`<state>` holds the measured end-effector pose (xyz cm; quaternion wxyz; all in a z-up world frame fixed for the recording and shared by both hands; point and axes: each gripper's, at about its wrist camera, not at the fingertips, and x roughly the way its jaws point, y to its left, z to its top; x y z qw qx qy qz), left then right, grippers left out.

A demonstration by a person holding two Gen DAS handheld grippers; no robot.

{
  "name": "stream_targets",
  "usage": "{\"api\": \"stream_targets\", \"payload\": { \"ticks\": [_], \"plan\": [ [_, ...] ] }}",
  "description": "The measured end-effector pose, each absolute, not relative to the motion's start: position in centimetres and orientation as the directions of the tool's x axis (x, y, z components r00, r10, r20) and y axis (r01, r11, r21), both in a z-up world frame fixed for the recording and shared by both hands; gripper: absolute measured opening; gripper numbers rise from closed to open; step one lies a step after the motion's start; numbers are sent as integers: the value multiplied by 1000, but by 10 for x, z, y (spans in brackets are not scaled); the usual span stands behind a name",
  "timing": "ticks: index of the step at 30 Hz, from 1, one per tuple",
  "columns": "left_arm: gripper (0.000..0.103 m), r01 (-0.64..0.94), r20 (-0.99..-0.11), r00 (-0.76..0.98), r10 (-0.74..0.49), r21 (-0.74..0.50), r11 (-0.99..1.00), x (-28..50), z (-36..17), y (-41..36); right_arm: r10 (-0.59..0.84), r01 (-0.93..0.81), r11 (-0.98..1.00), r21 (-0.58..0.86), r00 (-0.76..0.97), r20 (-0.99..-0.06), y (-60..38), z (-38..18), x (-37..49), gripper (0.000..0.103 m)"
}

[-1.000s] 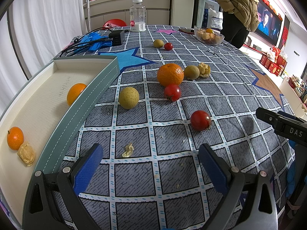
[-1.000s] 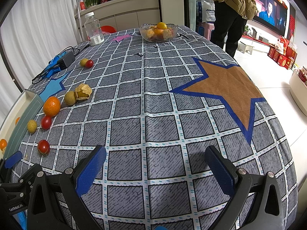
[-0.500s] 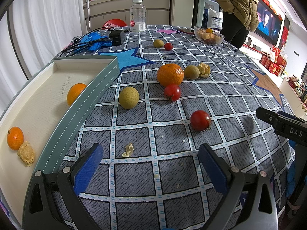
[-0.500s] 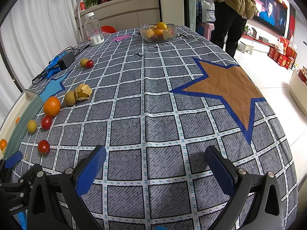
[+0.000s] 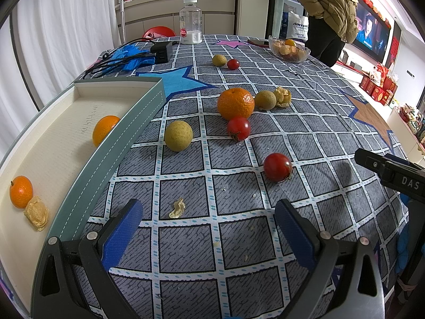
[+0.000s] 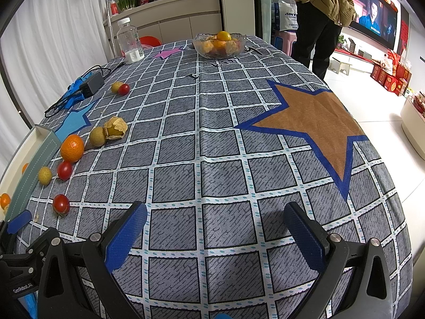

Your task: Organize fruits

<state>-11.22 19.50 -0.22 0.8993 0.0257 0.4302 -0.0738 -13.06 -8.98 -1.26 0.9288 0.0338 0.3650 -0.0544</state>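
My left gripper [image 5: 208, 216] is open and empty, low over the checked tablecloth. Ahead of it lie a cherry tomato [image 5: 277, 166], a second tomato [image 5: 238, 128], a yellow-green round fruit [image 5: 178, 135], a large orange [image 5: 235, 103], a brownish fruit [image 5: 265, 100] and a husked physalis [image 5: 283, 96]. The grey-rimmed tray [image 5: 111, 146] at left holds two small oranges [image 5: 104, 129] [image 5: 20, 191] and a physalis [image 5: 36, 213]. My right gripper [image 6: 215, 220] is open and empty over bare cloth; the fruits lie far to its left [image 6: 72, 147].
A glass bowl of fruit [image 6: 219, 44] and a plastic bottle [image 5: 190, 21] stand at the far edge. A charger with cables [image 5: 160, 51] lies at back left, near another fruit and tomato [image 5: 233, 64]. A person [image 5: 328, 10] stands beyond the table.
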Motion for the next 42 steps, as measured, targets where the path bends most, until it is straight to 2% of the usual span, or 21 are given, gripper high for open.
{"api": "stream_targets", "payload": {
  "ticks": [11, 17, 24, 27, 29, 33, 36, 38, 42],
  "plan": [
    [100, 159, -778, 618, -116, -21, 987, -113, -2, 195, -71, 123, 992, 29, 730, -680, -90, -12, -130, 103],
    [100, 162, -778, 608, -156, -71, 984, -109, 0, 207, -64, 123, 992, 39, 734, -676, -92, -12, -132, 103],
    [95, 163, -788, 605, -116, -21, 986, -89, 9, 205, -62, 122, 992, 42, 735, -675, -92, -12, -133, 103],
    [87, 164, -804, 584, -109, -15, 986, -74, 10, 202, -61, 122, 992, 44, 736, -674, -92, -12, -133, 103],
    [74, 158, -821, 560, -109, -24, 987, -61, 6, 201, -61, 122, 992, 43, 735, -675, -92, -12, -133, 103],
    [67, 140, -823, 560, -93, -16, 990, -48, 5, 201, -62, 121, 992, 42, 735, -675, -92, -12, -133, 103],
    [51, 145, -822, 562, -93, -13, 989, -43, 6, 199, -63, 122, 992, 41, 735, -675, -92, -12, -133, 103],
    [29, 152, -819, 566, -94, -9, 988, -41, 7, 198, -62, 122, 992, 42, 735, -675, -92, -12, -133, 103],
    [29, 161, -815, 569, -113, -24, 987, -48, 8, 200, -64, 122, 992, 39, 734, -676, -92, -12, -133, 103]
  ]
}}
